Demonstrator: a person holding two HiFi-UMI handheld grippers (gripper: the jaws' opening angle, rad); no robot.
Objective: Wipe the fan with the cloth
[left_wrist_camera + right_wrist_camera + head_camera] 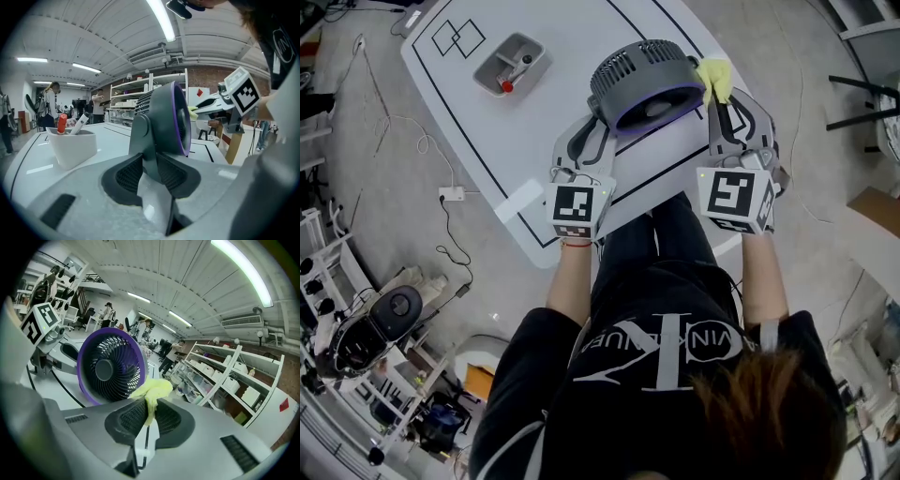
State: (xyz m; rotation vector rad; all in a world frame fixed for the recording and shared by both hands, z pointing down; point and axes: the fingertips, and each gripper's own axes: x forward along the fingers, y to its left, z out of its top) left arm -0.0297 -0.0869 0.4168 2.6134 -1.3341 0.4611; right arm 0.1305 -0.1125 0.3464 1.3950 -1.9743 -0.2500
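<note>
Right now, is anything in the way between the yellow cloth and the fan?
No, nothing visible is in the way. The right gripper pinches the yellow cloth right beside the purple rim of the fan, with nothing showing between them. The left gripper holds the fan by its stand, on the far side from the cloth.

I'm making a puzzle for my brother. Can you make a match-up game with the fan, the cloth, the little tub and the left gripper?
Things:
1. fan
2. cloth
3. tub
4. left gripper

Matches:
A. yellow
B. has something red inside
C. grey with a purple ring
D. clamped on the fan's stand

Pairs: 1-C, 2-A, 3-B, 4-D
</note>
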